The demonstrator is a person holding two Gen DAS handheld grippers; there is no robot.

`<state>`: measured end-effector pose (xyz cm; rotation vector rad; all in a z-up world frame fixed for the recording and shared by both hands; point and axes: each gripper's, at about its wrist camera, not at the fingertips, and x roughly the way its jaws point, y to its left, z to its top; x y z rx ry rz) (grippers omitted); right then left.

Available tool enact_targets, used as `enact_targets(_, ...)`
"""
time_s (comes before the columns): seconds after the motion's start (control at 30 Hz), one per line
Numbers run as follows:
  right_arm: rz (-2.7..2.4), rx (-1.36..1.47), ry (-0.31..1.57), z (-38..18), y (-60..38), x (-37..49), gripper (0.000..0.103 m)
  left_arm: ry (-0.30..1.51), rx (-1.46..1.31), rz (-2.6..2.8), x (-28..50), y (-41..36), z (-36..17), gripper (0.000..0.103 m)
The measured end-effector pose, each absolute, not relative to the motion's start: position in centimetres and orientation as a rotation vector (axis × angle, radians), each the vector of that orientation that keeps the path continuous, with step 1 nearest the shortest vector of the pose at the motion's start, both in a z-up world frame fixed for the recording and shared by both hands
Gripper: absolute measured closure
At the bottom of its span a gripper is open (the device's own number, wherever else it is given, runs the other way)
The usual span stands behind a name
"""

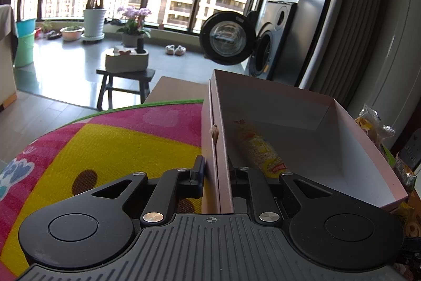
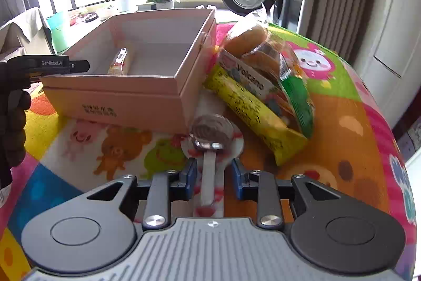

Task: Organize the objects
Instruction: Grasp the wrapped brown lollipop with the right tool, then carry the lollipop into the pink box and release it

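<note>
An open pink cardboard box (image 1: 276,107) stands on the table, and a yellow snack packet (image 1: 260,149) lies inside it. My left gripper (image 1: 215,171) is shut on the box's near left wall, one finger outside and one inside. In the right wrist view the same box (image 2: 118,102) sits at left with the left gripper (image 2: 76,65) clamped on its rim. My right gripper (image 2: 214,171) is open, low over the mat. A wrapped chocolate lollipop (image 2: 211,133) lies flat between its fingers, stick pointing toward me, with small gaps on both sides.
Right of the box lies a heap of snacks: a bag of buns (image 2: 250,41), a Volcano packet (image 2: 250,79), a yellow packet (image 2: 252,109), a green packet (image 2: 297,96). A colourful cartoon mat (image 2: 342,123) covers the round table. Beyond stand a stool (image 1: 126,80) and an open washer door (image 1: 226,38).
</note>
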<state>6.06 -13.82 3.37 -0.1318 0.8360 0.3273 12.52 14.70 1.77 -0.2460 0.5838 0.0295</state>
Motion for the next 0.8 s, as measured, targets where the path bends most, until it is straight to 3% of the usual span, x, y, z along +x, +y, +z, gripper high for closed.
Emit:
enact_targets(0.2,0.305,-0.158,0.755,2.9,-13.1,8.2,0.062,0.579,-0.245,0.027,12.5,14.6,2.0,0.087)
enact_targets(0.27,0.353,-0.155,0.744,2.5,-12.9,9.6,0.043,0.579,-0.245,0.026,12.5,14.6,1.9,0.087)
enact_targets(0.37,0.413,-0.186,0.745,1.8,-12.4,10.7,0.04,0.579,-0.243,0.027,12.5,14.6,1.9,0.087)
enact_targets(0.4,0.412,-0.186,0.75,1.9,-12.4,10.6,0.04,0.579,-0.241,0.029,12.5,14.6,1.9,0.087)
enact_targets(0.47,0.398,-0.199,0.768,2.3,-12.8,10.3,0.051,0.579,-0.247,0.026,12.6,14.8,1.9,0.087)
enact_targets(0.63,0.375,-0.168,0.828,3.8,-14.6,7.4,0.052,0.579,-0.247,0.027,12.8,14.8,1.8,0.087)
enact_targets(0.7,0.38,-0.157,0.804,5.8,-14.8,6.0,0.061,0.58,-0.248,0.027,12.8,14.9,1.8,0.087)
enact_targets(0.8,0.41,-0.14,0.708,10.5,-14.3,4.5,0.059,0.578,-0.249,0.027,12.7,14.8,1.7,0.087)
